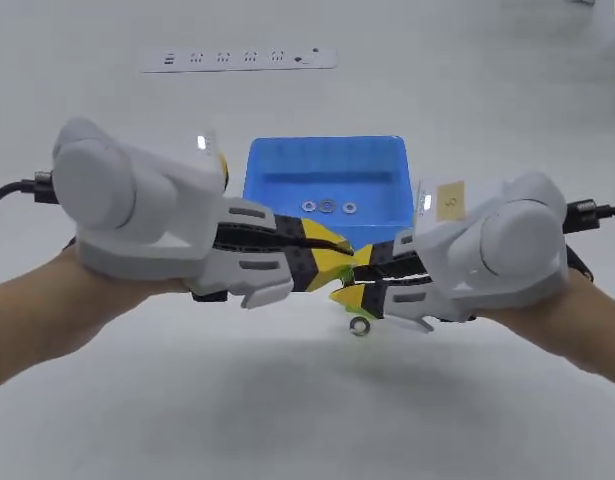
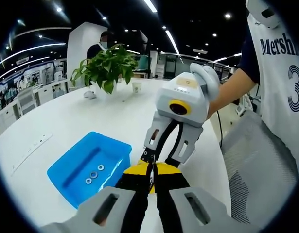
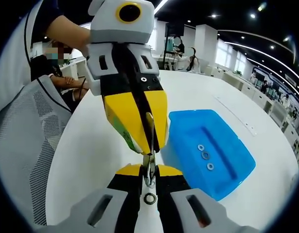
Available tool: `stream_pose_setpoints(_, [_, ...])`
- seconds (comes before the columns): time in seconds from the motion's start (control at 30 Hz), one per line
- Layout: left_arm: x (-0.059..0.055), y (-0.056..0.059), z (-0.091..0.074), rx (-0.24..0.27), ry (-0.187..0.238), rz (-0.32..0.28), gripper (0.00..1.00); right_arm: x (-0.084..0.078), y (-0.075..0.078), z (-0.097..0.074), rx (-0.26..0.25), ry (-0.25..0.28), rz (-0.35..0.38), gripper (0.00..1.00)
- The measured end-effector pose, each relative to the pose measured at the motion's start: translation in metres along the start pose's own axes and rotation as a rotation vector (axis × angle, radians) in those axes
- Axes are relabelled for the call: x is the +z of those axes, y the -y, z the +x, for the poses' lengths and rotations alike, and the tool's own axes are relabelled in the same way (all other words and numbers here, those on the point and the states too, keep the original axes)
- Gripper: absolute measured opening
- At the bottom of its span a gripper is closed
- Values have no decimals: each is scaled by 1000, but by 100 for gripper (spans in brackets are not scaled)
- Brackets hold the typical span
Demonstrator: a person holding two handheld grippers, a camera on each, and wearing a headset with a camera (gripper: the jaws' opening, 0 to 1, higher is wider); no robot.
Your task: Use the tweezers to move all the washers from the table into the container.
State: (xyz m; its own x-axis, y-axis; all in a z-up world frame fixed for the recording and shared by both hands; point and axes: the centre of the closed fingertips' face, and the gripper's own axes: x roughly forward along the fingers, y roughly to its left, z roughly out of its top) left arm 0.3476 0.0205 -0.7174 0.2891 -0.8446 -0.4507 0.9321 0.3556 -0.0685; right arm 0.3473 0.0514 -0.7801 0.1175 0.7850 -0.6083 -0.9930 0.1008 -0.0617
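Left tool (image 1: 339,252) and right tool (image 1: 349,290) both pinch tweezers (image 3: 149,165); 1 washer (image 1: 360,326) just below them

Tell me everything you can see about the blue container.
The blue container is a shallow rectangular tub, plastic by its look, open-topped with a raised rim and sloping walls. It sits flat and upright on the white table. Three small metal washers lie in a row on its floor.
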Motion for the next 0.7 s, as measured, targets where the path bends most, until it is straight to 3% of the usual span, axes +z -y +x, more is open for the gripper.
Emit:
stream_pose_setpoints(0.13, [-1, 5, -1, -28, -32, 64, 6, 0, -2, 0, -1, -2, -18, 11])
stream_pose_setpoints(0.33, [0, 8, 1, -46, -64, 84, 6, 1, -4, -1, -5, 5, -24, 11])
stream_pose_setpoints(0.43, [5, 9, -1, -56, -74, 140, 6, 6, -1, -4, -17, 12, -29, 11])
stream_pose_setpoints(0.7, [22, -1, -9, -48, -62, 130, 6, 22, 10, -13, -35, 24, -39, 11])
